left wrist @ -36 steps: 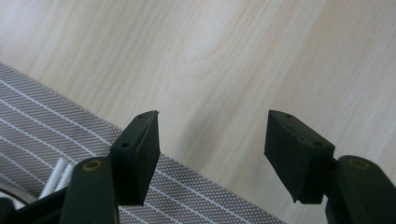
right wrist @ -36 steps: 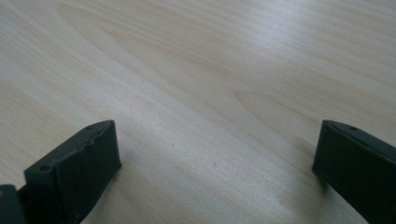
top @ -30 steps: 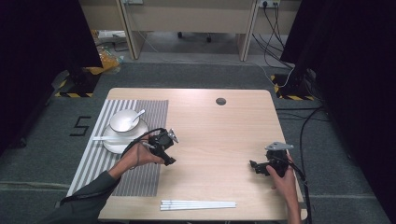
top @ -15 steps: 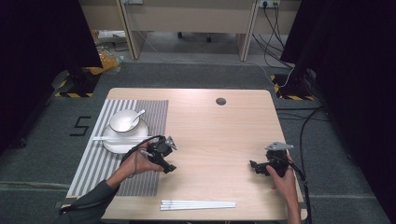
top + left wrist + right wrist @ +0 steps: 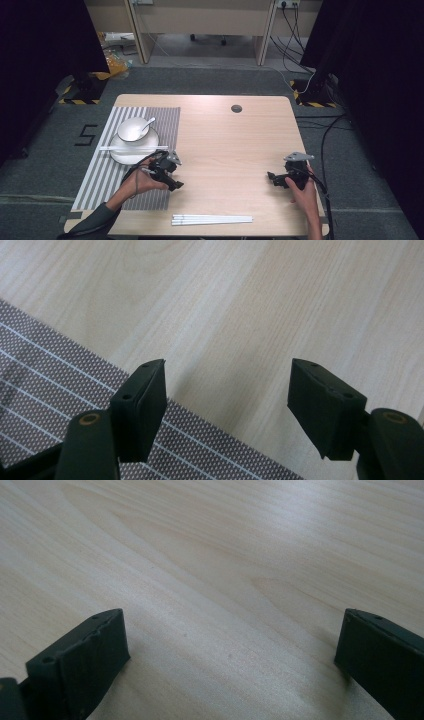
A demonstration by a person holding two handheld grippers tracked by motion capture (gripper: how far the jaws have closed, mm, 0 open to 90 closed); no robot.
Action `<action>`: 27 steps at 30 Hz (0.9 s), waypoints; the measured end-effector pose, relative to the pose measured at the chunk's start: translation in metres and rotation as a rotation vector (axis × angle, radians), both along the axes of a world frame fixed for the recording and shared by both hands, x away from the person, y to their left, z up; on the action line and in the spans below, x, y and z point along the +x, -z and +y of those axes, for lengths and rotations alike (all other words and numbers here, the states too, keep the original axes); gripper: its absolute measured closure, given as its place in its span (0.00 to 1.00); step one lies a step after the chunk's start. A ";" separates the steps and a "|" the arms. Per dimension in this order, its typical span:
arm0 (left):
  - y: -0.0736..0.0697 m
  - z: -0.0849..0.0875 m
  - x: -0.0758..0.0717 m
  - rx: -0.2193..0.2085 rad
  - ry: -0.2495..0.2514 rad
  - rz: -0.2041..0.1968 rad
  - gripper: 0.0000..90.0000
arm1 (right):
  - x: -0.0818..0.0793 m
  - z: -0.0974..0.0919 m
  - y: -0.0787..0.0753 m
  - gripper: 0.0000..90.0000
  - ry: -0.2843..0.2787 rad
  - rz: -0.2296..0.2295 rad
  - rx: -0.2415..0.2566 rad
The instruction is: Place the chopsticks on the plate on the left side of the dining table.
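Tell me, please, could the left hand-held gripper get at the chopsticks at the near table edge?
Probably yes: the left hand-held gripper is open and empty, and bare table lies between it and the chopsticks.

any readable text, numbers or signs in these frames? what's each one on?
"5": dark digit on the grey floor left of the table.
Yellow-black hazard stripes on the floor by the stands carry no words.
Nothing readable on the plate, bowl, placemat or either gripper.
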State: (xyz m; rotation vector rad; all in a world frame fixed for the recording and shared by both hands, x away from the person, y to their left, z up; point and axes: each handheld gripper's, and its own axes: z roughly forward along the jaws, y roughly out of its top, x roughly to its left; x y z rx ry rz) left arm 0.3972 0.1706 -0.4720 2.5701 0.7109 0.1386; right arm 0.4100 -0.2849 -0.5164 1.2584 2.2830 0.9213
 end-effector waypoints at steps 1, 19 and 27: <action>0.000 0.001 -0.001 0.001 -0.001 -0.005 0.34 | 0.000 0.000 0.000 0.01 0.000 0.000 0.000; 0.009 0.022 -0.021 -0.058 -0.055 -0.021 0.34 | 0.000 0.000 0.000 0.01 -0.001 0.000 -0.001; 0.013 0.029 -0.028 -0.086 -0.082 -0.032 0.34 | 0.000 0.000 0.000 0.01 -0.003 -0.001 -0.002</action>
